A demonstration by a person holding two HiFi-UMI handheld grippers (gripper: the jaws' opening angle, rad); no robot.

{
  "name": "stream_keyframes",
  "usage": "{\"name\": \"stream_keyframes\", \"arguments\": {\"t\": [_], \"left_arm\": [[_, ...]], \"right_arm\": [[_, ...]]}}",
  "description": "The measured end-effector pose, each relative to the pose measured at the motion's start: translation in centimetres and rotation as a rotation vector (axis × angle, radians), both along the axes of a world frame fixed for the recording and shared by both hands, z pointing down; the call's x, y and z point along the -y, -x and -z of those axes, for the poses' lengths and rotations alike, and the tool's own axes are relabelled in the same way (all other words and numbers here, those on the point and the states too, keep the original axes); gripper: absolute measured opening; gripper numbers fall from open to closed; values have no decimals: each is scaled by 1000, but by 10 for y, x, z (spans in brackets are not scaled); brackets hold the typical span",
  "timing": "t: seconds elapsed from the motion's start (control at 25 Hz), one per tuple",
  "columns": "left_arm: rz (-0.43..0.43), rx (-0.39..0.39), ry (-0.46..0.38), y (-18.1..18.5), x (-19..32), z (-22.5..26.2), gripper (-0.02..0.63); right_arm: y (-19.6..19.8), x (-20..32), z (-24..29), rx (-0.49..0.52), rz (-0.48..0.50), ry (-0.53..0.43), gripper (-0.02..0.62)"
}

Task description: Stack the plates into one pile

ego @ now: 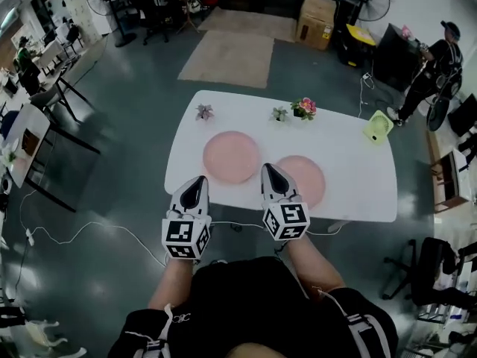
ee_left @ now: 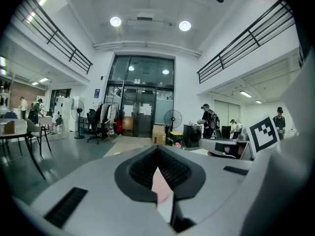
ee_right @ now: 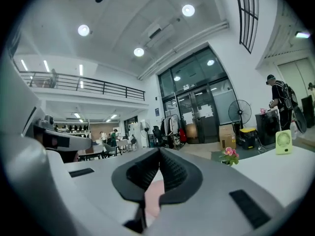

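1. Worktop: left plate and right plate lie side by side, unstacked. No pile yet, so the whole job is left.
2. Left tongs and right tongs: both closed, empty, above the near edge.
3. Head view shows both plates. Gripper views show only a pink sliver.

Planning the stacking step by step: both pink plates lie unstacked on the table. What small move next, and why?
Probably open the right gripper and lower it to the rim of the right plate. Its jaws are shut and empty, it hangs above that plate's edge, and the left plate lies beside it.
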State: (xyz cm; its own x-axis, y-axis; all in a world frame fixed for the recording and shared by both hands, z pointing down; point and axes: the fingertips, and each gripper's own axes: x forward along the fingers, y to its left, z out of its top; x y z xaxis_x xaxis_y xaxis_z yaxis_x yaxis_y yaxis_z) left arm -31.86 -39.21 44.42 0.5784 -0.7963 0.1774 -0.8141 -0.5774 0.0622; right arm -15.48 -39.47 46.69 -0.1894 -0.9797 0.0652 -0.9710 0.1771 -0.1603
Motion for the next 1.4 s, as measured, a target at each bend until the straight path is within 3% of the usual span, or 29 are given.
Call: {"name": "stream_keyframes", "arguments": {"t": [0.2, 0.52, 0.64, 0.8, 0.92, 1.16, 1.4], "left_arm": [[-48, -25, 24, 15, -28, -27, 12], [-51, -22, 27, 36, -46, -24, 12], [-47, -21, 17, 38, -46, -23, 13], [-39, -18, 24, 42, -41, -27, 12], [-25, -13, 33, 48, -36, -30, 12], [19, -3, 71, 67, -25, -45, 12], [80, 28, 115, 91, -14, -67, 12]], "right_arm": [[18, -12, -20, -1, -34, 4, 11], [34, -28, -24, 0, -65, 22, 11], [29, -24, -31, 22, -130, 32, 110], [17, -9, -50, 38, -223, 73, 138], [11, 10, -80, 94, -260, 164, 138], [12, 36, -190, 281, -330, 506, 138], [17, 60, -268, 429, -366, 687, 138]]}}
